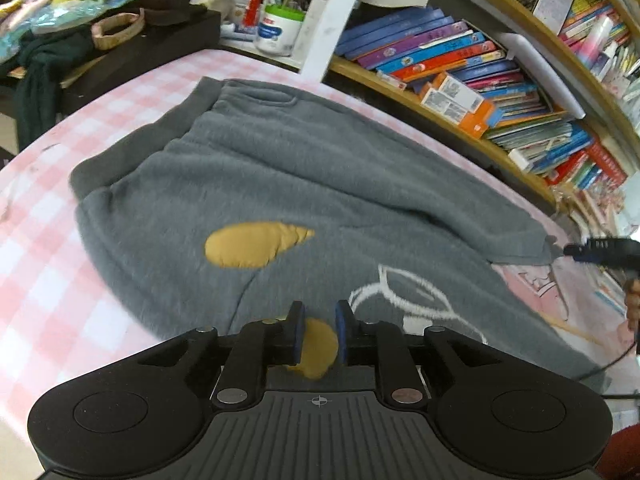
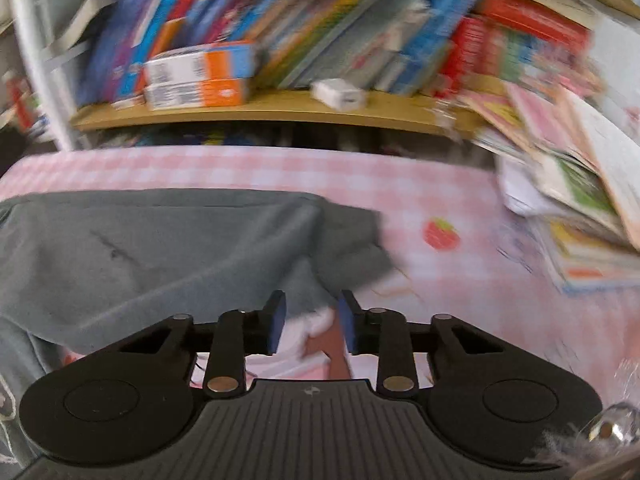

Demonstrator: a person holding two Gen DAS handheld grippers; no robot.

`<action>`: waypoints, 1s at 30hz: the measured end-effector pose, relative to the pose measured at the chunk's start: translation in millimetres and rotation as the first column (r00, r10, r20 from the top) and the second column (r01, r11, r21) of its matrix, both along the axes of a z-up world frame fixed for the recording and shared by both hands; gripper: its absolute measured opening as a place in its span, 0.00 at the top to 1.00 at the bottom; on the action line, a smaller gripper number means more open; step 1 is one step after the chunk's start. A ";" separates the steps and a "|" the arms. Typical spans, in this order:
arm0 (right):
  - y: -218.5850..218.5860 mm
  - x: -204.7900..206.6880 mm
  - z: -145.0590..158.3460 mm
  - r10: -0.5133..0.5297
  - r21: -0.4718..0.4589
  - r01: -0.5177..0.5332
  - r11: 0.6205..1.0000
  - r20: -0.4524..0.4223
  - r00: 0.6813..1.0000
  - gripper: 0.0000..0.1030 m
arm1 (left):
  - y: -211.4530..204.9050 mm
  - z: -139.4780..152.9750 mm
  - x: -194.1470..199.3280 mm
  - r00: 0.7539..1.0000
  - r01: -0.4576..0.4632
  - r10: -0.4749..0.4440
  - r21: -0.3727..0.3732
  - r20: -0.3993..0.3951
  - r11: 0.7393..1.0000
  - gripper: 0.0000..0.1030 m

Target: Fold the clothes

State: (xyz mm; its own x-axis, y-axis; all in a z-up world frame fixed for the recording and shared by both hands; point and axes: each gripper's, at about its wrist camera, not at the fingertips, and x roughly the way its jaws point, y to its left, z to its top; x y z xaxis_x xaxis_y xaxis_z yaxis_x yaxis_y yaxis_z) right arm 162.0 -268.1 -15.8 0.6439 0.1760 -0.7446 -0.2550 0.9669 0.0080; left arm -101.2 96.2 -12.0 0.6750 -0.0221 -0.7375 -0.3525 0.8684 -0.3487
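Nearest, the left gripper (image 1: 319,330) stands slightly open over the grey garment (image 1: 280,176), pinching nothing; the right gripper (image 2: 311,322) likewise gapes narrowly, empty, at the hem. Spread toward twelve o'clock on the checked cloth (image 1: 52,280), the fleece could slip and bunch if grabbed shallowly.

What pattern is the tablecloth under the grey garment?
Pink and white checks on the tablecloth; clearest in the left wrist view.

pink checked tablecloth (image 1: 60,280), bookshelf (image 2: 280,112), pen cup (image 1: 280,28), loose magazines (image 2: 580,208)
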 end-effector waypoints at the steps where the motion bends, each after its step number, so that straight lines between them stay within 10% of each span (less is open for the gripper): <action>1: 2.6 7.4 -3.6 0.014 -0.004 -0.014 1.000 -0.009 1.000 0.76 | -2.7 1.0 -3.6 1.000 -0.019 0.019 0.006 -0.003 1.000 0.82; 19: 13.4 142.9 -37.1 0.008 -0.132 -0.012 0.991 -0.030 1.000 0.71 | -18.6 25.0 -45.4 0.988 -0.135 0.142 0.096 -0.065 0.986 0.81; 30: -8.7 4.3 -2.1 0.069 0.003 -0.069 0.998 0.017 0.997 0.59 | 39.5 28.2 -22.8 0.986 -0.166 0.164 0.090 0.024 0.982 0.81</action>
State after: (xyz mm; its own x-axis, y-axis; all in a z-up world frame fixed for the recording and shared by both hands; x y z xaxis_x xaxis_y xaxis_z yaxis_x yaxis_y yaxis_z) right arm 166.3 -276.8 -17.9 0.6428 0.2232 -0.7328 -0.3214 0.9469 0.0065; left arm -124.0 135.7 16.2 0.6756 0.1574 -0.7203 -0.4888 0.8270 -0.2777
